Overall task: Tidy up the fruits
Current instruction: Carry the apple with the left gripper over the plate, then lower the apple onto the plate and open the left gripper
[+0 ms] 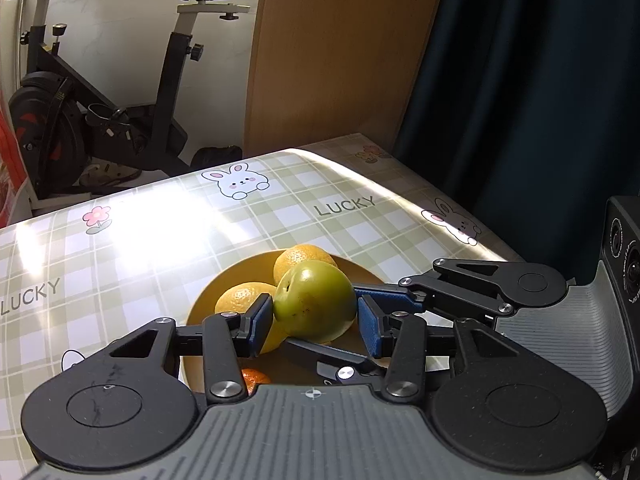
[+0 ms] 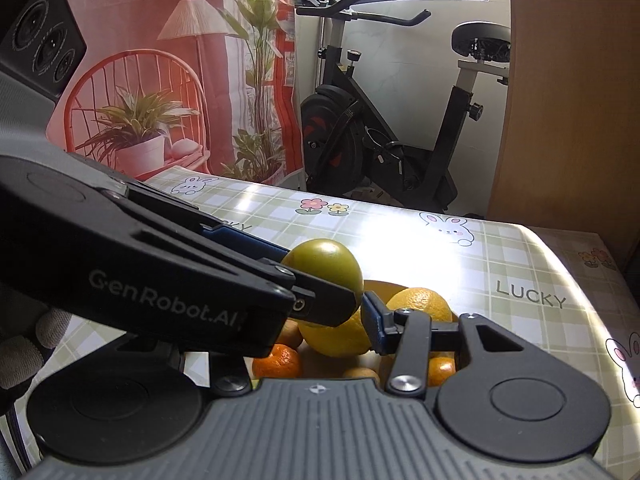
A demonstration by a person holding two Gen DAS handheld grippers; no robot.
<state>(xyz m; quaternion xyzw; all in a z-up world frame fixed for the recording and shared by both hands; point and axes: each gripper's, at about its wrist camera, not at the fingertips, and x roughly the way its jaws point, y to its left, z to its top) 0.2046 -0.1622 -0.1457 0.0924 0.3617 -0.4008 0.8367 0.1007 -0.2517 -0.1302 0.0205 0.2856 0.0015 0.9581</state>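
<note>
The left gripper (image 1: 314, 322) is pinching a green fruit (image 1: 316, 304), its blue pads pressed against the fruit's sides at 9 and 3 o'clock, holding it just above a yellow plate (image 1: 200, 308) that already carries several oranges (image 1: 244, 300). The right gripper (image 2: 332, 332) sits low at the same pile, with a yellow fruit (image 2: 340, 338) between its fingers; the left tool crosses over its near finger, so I cannot tell whether it is spread or clamped. The main risk, as I judge it, is crowding: two tools and a heap of round fruit share one shallow plate, so a release from this height could set the green fruit rolling off the oranges, over the rim and across the smooth checked cloth of the desk (image 1: 140, 220). The grip itself looks narrow on a curved, glossy skin, and any tilt may let the fruit pivot out. A small mandarin (image 2: 277, 361) at 6 o'clock, near the plate's edge, could be knocked away if either tool drops or swings.
</note>
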